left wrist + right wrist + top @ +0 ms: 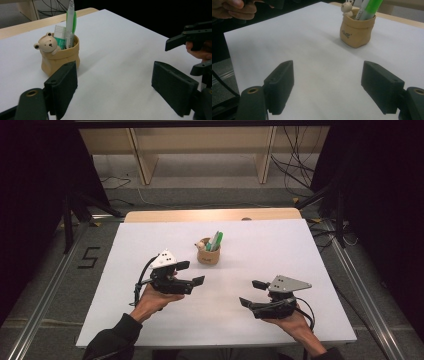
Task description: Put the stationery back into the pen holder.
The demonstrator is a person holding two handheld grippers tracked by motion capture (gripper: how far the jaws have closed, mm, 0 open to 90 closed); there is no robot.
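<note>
Pen cup (208, 255) sits upright near mid-table on the white sheet (260, 240), toward the far side, nothing holding it. Tan pouch-shaped holder, small bear figure (47, 45) on its rim, green-and-white pens (215, 241) stuck in it.

Key relation: cup lies just ahead and to the right of left gripper (192, 273), close, small gap, not touching. In the left gripper view the cup (60, 58) sits just beyond the left jaw, off to that side rather than centred between the jaws. Right gripper (252, 292) is well apart from the cup; in its view the cup (357, 31) is far ahead, up toward the right. So left hand is nearer by a good margin, likely the one to go in.

Axes: cup's long axis is vertical, mouth up. Pens stand steep, tips up, leaning slightly toward the far right in the high view; tallest pen (70, 23) looks nearly upright from the left gripper.

Tongs: left jaws wide apart, nothing between. Right jaws also apart, only bare sheet between them. Both grippers held low over the sheet, jaws about level, each pointing roughly inward toward table centre.

Judgement: left needs a slight swing toward the cup to centre it.
</note>
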